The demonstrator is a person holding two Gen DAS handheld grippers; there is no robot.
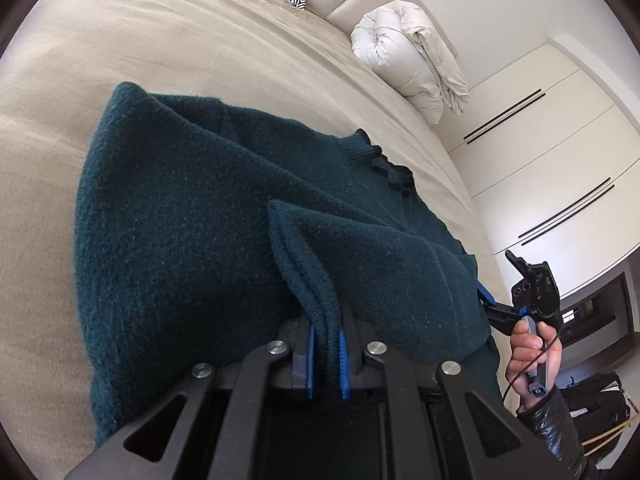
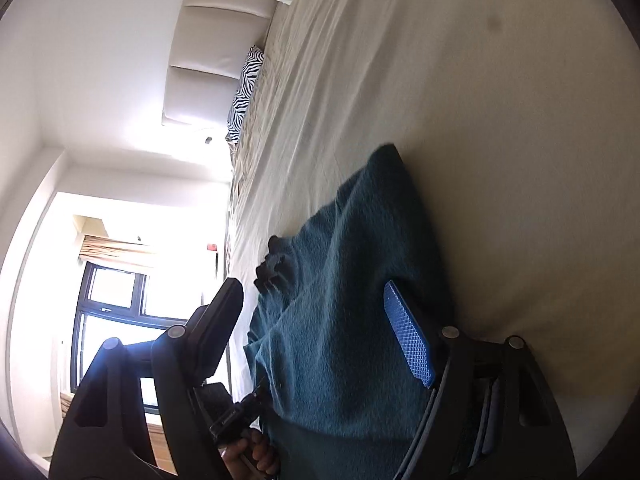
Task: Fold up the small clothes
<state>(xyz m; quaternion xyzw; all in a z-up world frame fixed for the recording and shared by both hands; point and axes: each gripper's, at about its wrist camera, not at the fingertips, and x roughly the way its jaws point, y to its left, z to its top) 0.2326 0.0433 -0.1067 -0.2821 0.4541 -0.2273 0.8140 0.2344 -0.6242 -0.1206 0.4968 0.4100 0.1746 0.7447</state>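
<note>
Sweater (image 1: 180,220) of dark teal lies on the bed (image 1: 160,48), its ribbed edge clenched in the left hand-held gripper (image 1: 326,344), apparently for folding, while the right hand-held gripper (image 2: 320,320), jaws released, straddles the cloth beside it.

Both wrist cams close, angled down; share sweater (image 1: 192,216) & bed (image 1: 160,40).
</note>
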